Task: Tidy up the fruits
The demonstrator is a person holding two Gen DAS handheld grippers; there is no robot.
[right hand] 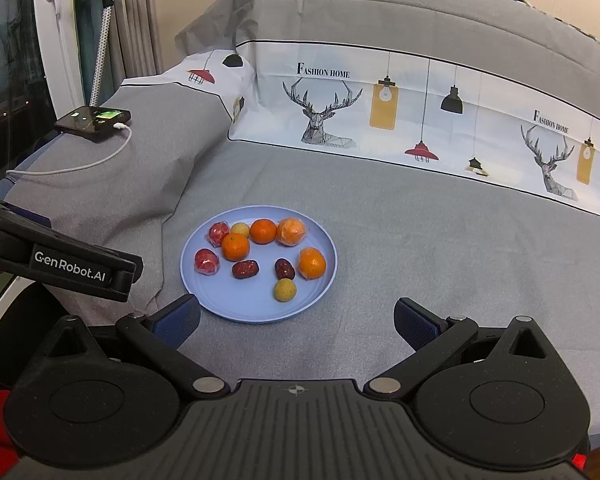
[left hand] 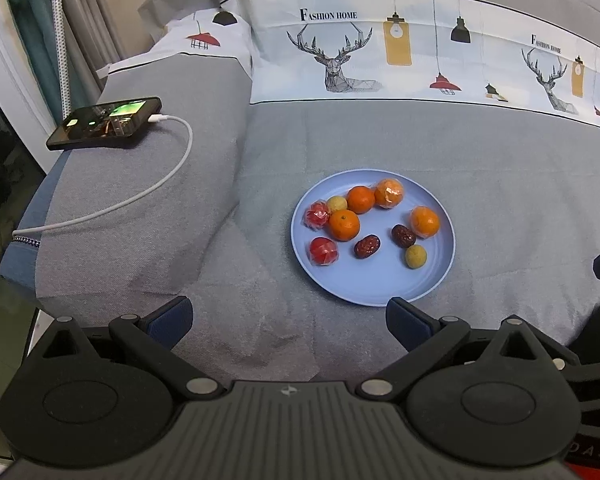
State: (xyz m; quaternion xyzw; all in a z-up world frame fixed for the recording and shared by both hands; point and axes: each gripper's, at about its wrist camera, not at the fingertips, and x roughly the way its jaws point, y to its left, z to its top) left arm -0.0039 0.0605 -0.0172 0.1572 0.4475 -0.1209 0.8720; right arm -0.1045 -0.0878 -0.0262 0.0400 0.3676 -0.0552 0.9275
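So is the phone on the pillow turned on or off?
On. The phone has a lit screen with a bright green patch, and a white charging cable is plugged into its end.

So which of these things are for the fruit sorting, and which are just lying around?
For the job:
plate
oranges
dates
red fruits
yellow fruits

Lying about:
phone
cable
pillow

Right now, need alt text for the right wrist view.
A blue plate of small fruits, mostly oranges, sits on a grey bedspread ahead of the open right hand-held gripper. A charging phone lies on a pillow at far left.
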